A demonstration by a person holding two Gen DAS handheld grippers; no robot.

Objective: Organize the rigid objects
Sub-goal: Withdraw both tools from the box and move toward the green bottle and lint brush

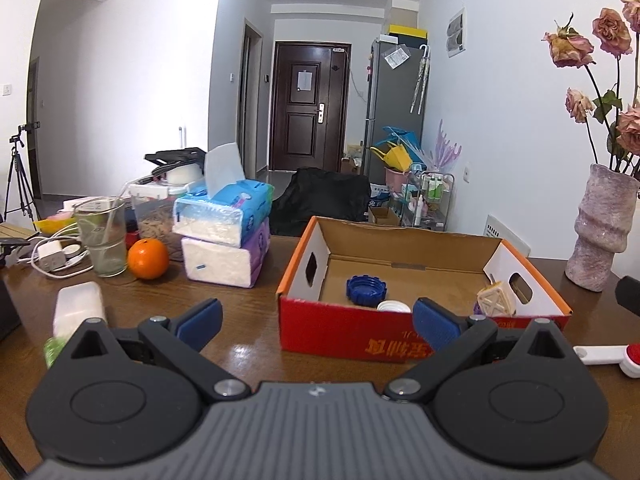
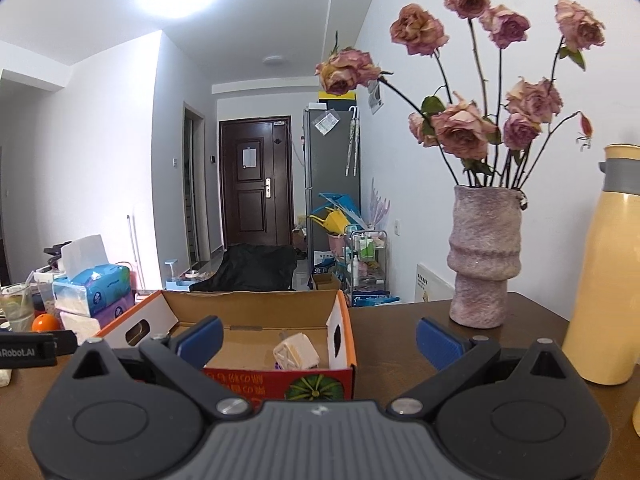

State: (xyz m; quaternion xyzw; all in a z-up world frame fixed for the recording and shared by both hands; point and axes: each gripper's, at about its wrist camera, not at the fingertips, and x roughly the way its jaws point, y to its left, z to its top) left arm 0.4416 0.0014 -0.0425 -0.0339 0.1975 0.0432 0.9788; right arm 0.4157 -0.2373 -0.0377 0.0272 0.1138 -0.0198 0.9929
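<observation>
- Left gripper (image 1: 318,322) spread wide and empty, hovering above a dark wooden table (image 1: 248,320), blue pads (image 1: 200,318) well apart.
- Right gripper (image 2: 319,340) likewise spread wide, nothing between its blue pads (image 2: 436,342).
- Open cardboard box (image 1: 352,328) straight ahead in the left view, red front wall with printed characters, orange rim, white side walls with oval handle holes.
- Seen only in the left view, inside the box: a blue ridged bottle cap (image 1: 367,289) on the floor of the box, a white round lid (image 1: 394,306) just beside it against the front wall, and a cream lattice cube (image 1: 496,301) near the right wall.
- Right view shows the same box (image 2: 248,384) from its right end, with only the cream lattice cube (image 2: 296,354) visible inside, tilted near the front right corner; a pumpkin picture on the red wall.
- Outside the box, left view only: a white container (image 1: 78,308) lying near the left pad, and a white handled tool with a red end (image 1: 612,354) on the table at far right.
- Also left view only: an orange (image 1: 148,258), a drinking glass (image 1: 100,236), a white charger with cable (image 1: 52,258).
- Stacked tissue packs (image 1: 226,236) left of the box, in both views.
- Pinkish vase (image 2: 482,256) of dried roses right of the box, whole bouquet visible only in the right view.
- Right view only: a tall yellow flask (image 2: 604,280) at far right, near the vase.
</observation>
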